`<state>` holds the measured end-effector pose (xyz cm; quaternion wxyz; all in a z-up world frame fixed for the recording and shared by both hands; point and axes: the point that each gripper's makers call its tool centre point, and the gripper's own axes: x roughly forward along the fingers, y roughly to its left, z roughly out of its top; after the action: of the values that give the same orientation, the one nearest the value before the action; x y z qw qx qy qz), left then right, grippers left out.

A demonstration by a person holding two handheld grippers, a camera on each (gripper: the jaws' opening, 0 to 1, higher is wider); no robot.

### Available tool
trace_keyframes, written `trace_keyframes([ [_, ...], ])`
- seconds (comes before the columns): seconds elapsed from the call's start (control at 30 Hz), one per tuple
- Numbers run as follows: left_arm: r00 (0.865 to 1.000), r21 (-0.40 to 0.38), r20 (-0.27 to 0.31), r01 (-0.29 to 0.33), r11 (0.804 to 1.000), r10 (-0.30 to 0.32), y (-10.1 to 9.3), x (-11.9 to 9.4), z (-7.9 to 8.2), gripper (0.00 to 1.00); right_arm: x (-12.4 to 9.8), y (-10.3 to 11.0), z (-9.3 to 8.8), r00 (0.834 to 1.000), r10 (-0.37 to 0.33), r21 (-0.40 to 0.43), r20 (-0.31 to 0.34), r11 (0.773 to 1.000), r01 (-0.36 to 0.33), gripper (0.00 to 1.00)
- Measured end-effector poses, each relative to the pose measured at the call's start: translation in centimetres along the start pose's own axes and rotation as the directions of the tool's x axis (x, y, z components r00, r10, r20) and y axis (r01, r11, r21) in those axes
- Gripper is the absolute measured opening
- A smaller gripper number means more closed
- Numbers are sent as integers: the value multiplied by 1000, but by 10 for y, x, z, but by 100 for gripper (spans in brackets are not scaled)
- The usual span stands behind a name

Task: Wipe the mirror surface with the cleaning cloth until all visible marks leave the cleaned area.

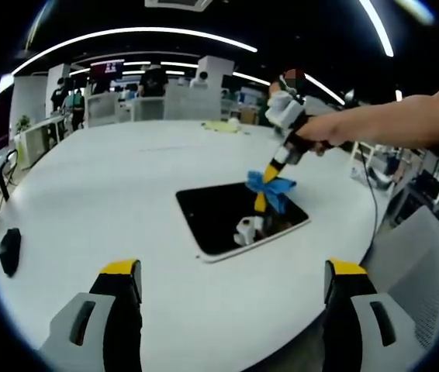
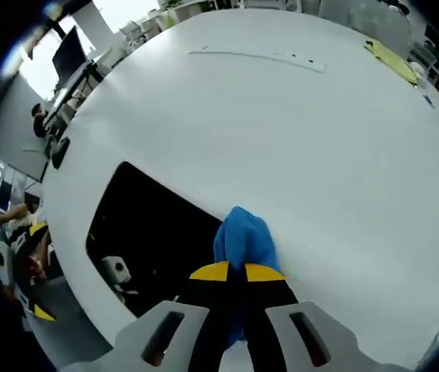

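Note:
A dark rectangular mirror (image 1: 219,221) with a white rim lies flat on the round white table (image 1: 111,178). A blue cleaning cloth (image 1: 274,190) presses on the mirror's far right edge, and my right gripper (image 1: 263,194), held by a person's hand, is shut on it. In the right gripper view the jaws (image 2: 236,273) pinch the cloth (image 2: 243,236), which lies over the border between the mirror (image 2: 150,225) and the table. My left gripper (image 1: 233,270) hovers open before the mirror's near edge with nothing between its jaws. It also appears at the table's rim (image 2: 39,271).
A black mouse-like object (image 1: 8,249) sits near the table's left edge. A yellow cloth (image 1: 219,125) lies at the far side, and a thin white strip (image 2: 258,56) lies on the table. Desks, chairs and people stand beyond the table.

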<state>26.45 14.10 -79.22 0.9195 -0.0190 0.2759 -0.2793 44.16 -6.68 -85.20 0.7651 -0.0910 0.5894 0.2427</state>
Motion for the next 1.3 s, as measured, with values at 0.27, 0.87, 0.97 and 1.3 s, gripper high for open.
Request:
trace_keyframes([
  [0.27, 1000, -8, 9, 1, 1000, -1, 0, 0, 1, 99, 2, 6, 4, 1000, 6, 14, 2, 1000, -6, 0],
  [0.87, 1000, 35, 25, -9, 999, 8, 0, -1, 6, 99, 14, 33, 21, 1000, 26, -3, 12, 1000, -26, 0],
  [0.97, 1000, 36, 12, -5, 999, 4, -1, 0, 3, 99, 14, 38, 23, 999, 29, -1, 15, 1000, -29, 0],
  [1.3, 1000, 28, 8, 2, 1000, -2, -1, 1, 2, 99, 17, 58, 31, 1000, 26, -30, 10, 999, -25, 0],
])
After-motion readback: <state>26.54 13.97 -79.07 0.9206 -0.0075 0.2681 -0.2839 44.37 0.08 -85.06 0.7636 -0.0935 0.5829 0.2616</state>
